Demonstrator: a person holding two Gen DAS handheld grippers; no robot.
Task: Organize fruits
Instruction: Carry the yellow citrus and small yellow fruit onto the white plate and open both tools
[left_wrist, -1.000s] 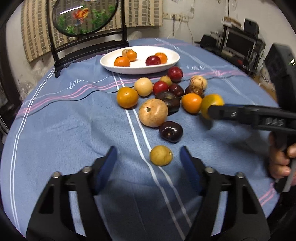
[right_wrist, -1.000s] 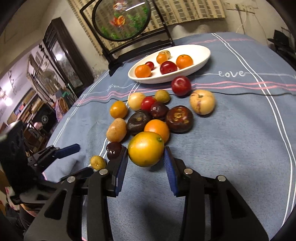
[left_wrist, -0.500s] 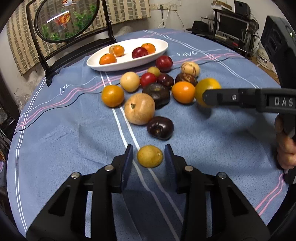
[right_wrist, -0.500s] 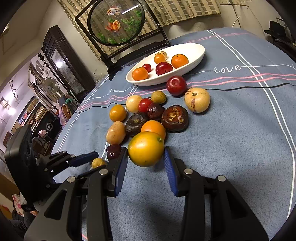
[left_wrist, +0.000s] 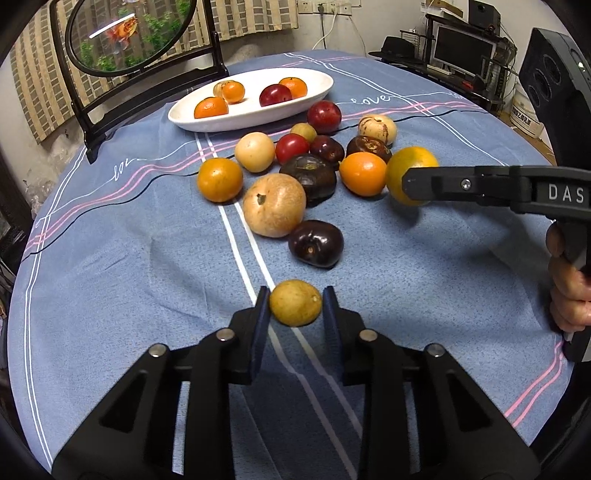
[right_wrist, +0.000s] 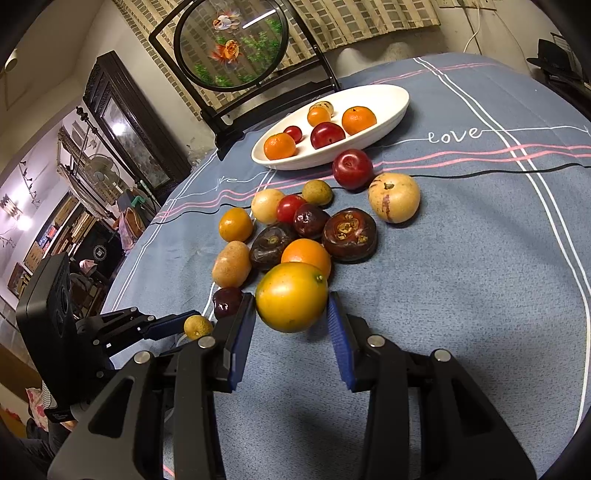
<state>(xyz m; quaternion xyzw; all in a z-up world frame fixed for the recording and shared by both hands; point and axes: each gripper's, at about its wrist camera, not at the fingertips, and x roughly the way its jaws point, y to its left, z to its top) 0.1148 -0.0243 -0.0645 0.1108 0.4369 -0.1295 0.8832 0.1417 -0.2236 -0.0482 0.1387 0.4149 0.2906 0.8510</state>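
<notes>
My left gripper (left_wrist: 295, 296) is shut on a small yellow-green fruit (left_wrist: 295, 306), its pads pressing both sides, low over the blue tablecloth (left_wrist: 110, 295). The right wrist view shows that fruit (right_wrist: 197, 326) at the left gripper's blue pads (right_wrist: 162, 326). My right gripper (right_wrist: 291, 301) is shut on a large yellow-orange fruit (right_wrist: 291, 288); in the left wrist view this fruit (left_wrist: 410, 166) sits behind the right gripper's black finger (left_wrist: 443, 184). A white oval plate (left_wrist: 317, 83) at the far side holds several oranges and red fruits.
Loose fruits cluster mid-table: a dark purple one (left_wrist: 316, 243) and a tan round one (left_wrist: 274, 210) lie nearest the left gripper. A round fish-painted screen on a black stand (left_wrist: 129, 33) rises behind the plate. A person's hand (left_wrist: 569, 295) grips the right tool.
The left jaws went from wide open to shut on the small yellow-green fruit. The right gripper stayed still, shut on the large yellow-orange fruit.
</notes>
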